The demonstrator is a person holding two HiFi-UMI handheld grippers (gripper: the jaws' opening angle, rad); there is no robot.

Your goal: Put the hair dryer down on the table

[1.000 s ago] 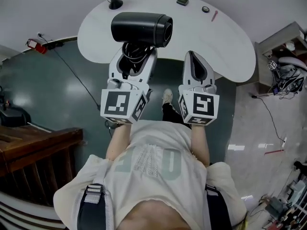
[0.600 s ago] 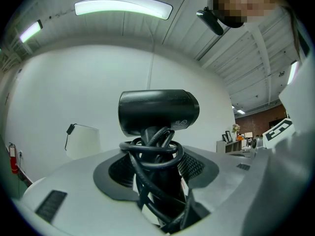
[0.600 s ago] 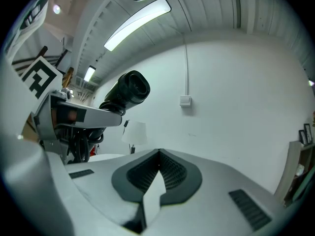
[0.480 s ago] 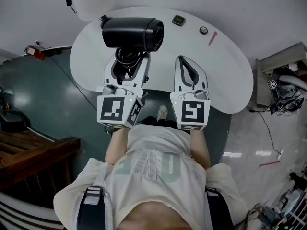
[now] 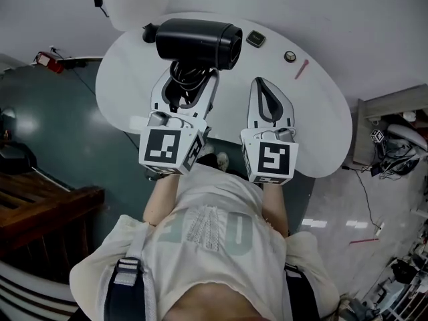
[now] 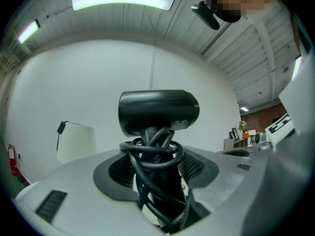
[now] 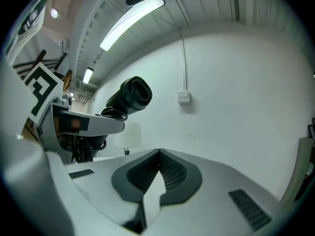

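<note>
Carrying looks like the step in hand: the hair dryer (image 5: 198,42) is not yet set down, and seems to be held up in the air over the far left part of the white table (image 5: 321,112). The left tool (image 5: 190,80) pinches it by the handle, jaws spread wide around handle and wrapped cord (image 6: 152,154) together, pads pressing on both. The black barrel lies crosswise above the jaws with its open end to the right. The right tool (image 5: 268,89) is empty, its jaws pressed together at the tips, near the dryer on its right but apart from it. Both forearms reach forward from the body side by side, marker cubes nearest the chest, jaws pointing toward the far wall — the left gripper view looks at wall and ceiling, so that tool seems tipped upward. The next move probably calls for lowering the left tool until barrel or handle rests on a bare patch, well left of the small dark box (image 5: 255,39) and red pen (image 5: 301,65), and only then parting the jaws — the looped cord may snag on them.
</note>
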